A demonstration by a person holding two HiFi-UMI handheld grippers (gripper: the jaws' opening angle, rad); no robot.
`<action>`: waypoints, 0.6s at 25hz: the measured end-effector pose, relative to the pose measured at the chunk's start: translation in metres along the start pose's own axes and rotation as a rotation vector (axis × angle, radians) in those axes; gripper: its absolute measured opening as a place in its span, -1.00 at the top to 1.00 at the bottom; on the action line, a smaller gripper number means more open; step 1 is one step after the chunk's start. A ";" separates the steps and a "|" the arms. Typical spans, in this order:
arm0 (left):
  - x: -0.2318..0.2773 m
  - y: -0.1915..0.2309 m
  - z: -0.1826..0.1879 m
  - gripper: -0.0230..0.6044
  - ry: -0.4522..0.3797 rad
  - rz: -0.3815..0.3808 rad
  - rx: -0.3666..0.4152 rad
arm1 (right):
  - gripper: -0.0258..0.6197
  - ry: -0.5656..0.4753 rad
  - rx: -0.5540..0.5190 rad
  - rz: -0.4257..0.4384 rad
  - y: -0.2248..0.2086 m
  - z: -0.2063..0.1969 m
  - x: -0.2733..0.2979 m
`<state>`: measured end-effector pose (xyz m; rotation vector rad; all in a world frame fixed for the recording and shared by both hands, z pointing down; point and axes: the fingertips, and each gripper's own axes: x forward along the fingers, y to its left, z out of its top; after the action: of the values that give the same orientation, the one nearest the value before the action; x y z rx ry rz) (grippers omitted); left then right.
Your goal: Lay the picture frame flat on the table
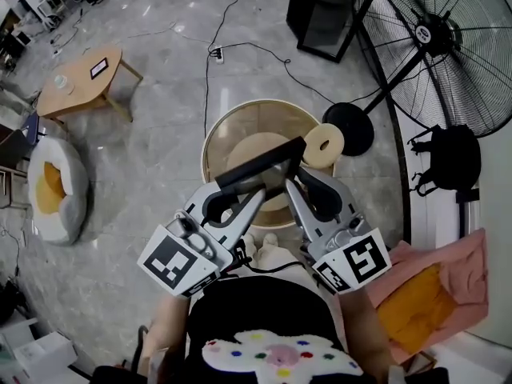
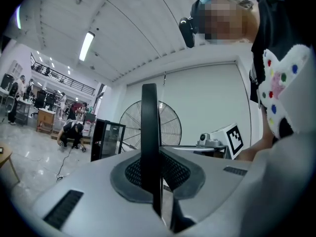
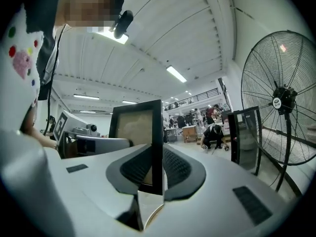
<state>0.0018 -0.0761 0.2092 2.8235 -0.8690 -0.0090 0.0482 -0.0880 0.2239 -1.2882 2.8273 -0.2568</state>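
A black picture frame [image 1: 260, 165] is held over the round wicker table [image 1: 232, 126], tilted, with its top edge running up to the right. My left gripper [image 1: 254, 189] is shut on the frame's lower left part. In the left gripper view the frame [image 2: 149, 132] shows edge-on between the two pads. My right gripper [image 1: 294, 181] grips the frame's right side. In the right gripper view the frame [image 3: 138, 127] shows its tan backing, and its right border sits between the two pads, which press on it.
A pale ring-shaped roll [image 1: 324, 145] lies at the table's right edge. A big standing fan [image 1: 448, 38] with a round black base [image 1: 349, 126] stands at the right. A black cabinet [image 1: 324, 10] stands behind, a small wooden table [image 1: 80, 78] and a cushion [image 1: 54, 186] at the left.
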 end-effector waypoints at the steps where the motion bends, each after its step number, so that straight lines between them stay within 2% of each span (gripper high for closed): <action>1: 0.001 0.001 0.000 0.84 -0.006 0.009 -0.004 | 0.65 0.002 0.003 -0.011 -0.001 -0.001 0.000; 5: 0.002 0.011 -0.005 0.74 0.011 0.064 0.006 | 0.65 0.006 0.003 -0.060 -0.005 -0.002 0.002; 15: -0.007 0.025 -0.020 0.54 0.100 0.140 0.007 | 0.65 0.008 0.037 -0.189 -0.025 -0.003 0.001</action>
<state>-0.0165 -0.0885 0.2326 2.7364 -1.0429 0.1532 0.0660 -0.1043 0.2311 -1.5504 2.6949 -0.3180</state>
